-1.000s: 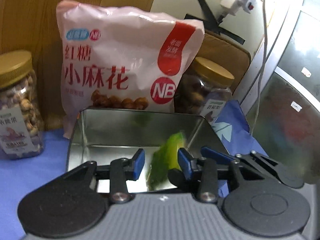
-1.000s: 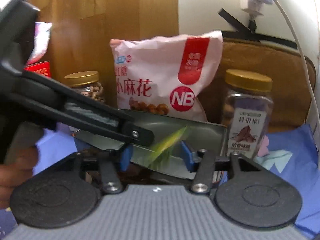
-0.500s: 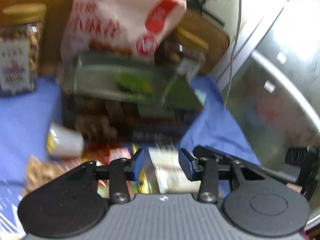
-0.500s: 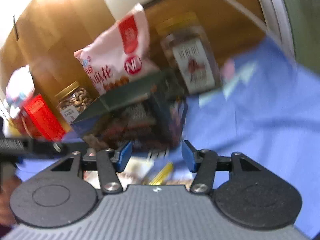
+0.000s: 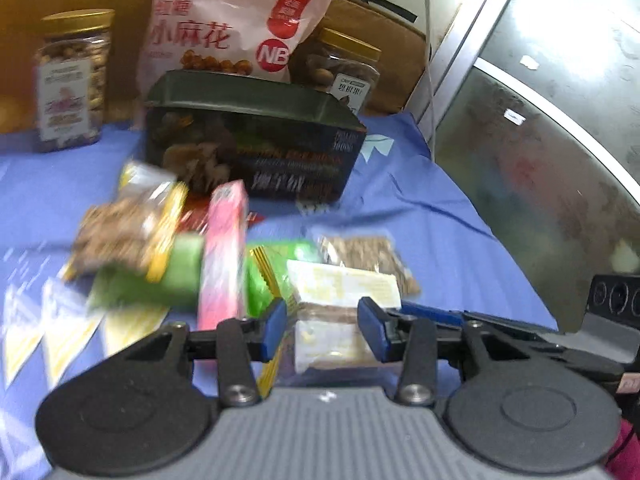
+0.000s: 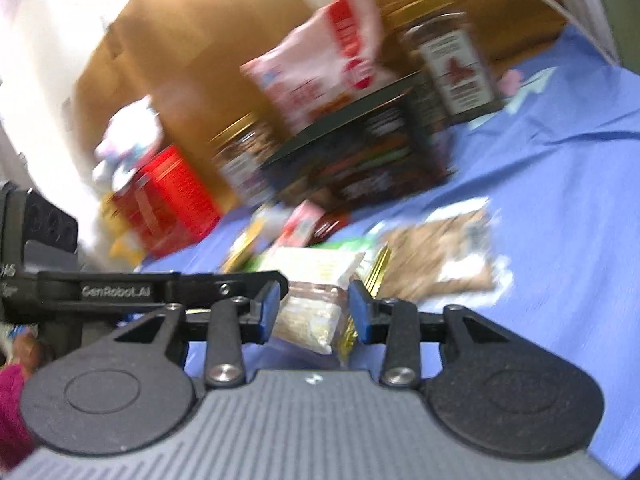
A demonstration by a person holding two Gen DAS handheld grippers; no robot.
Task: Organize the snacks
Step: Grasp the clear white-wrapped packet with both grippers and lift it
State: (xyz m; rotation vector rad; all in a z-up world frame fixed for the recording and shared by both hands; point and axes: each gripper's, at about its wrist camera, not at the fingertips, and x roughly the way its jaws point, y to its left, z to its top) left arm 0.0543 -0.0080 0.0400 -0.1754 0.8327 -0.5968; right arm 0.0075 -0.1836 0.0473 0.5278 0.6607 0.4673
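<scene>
While both grippers hover, left gripper (image 5: 323,330) fingers parted, right gripper (image 6: 313,312) likewise (blurred), cream snack packet (image 5: 340,288) between.

The left gripper (image 5: 323,328) hangs over a blue cloth (image 5: 440,232) with its jaws apart, a pale yellow wafer packet (image 5: 340,288) lying between and beyond the blue pads. A pink box (image 5: 224,256), green packets (image 5: 276,264) and a blurred nut packet (image 5: 128,232) lie to its left. Behind stands a dark tin (image 5: 256,144), backed by a pink snack bag (image 5: 228,24) and two gold-lidded jars (image 5: 72,80).
</scene>
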